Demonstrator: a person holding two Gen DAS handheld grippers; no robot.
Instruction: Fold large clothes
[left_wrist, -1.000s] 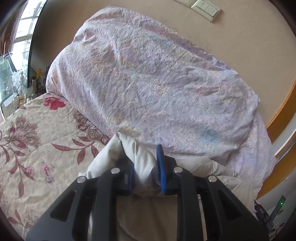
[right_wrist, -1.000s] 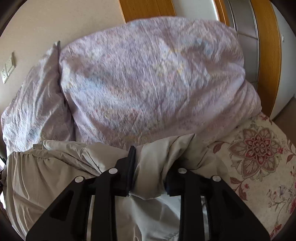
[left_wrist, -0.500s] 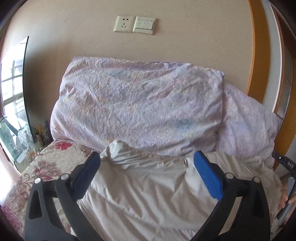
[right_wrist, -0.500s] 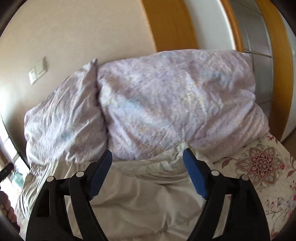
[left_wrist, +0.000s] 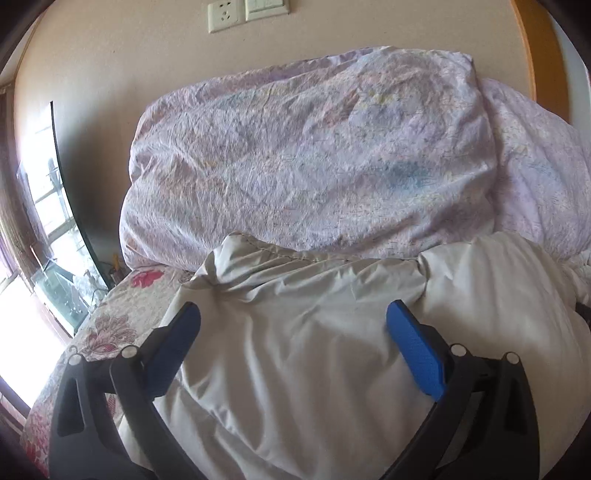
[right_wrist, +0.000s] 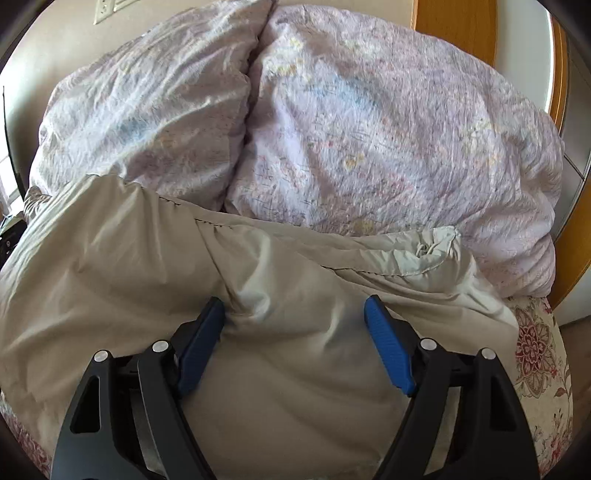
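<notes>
Left gripper (left_wrist: 293, 319) is hovering over the jacket (left_wrist: 314, 350), fingers (left_wrist: 415, 354) spread wide, gripping nothing. Jacket is lying on the bed (left_wrist: 110, 317), its far edge against the pillows (left_wrist: 314, 155). Right gripper (right_wrist: 295, 312) is likewise splayed, empty, over the jacket. Judgement: pick matching edges, pinch both layers, lift evenly so the puffy fabric isn't bunching.

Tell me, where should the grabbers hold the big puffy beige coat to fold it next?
Probably at its far stitched edge, where the beige coat meets the lilac duvet. The flap with the cord sticks up as a thin fold that open fingers could pinch, unlike the puffy middle. Come from the near side, low over the coat; the duvet blocks the far side.
</notes>
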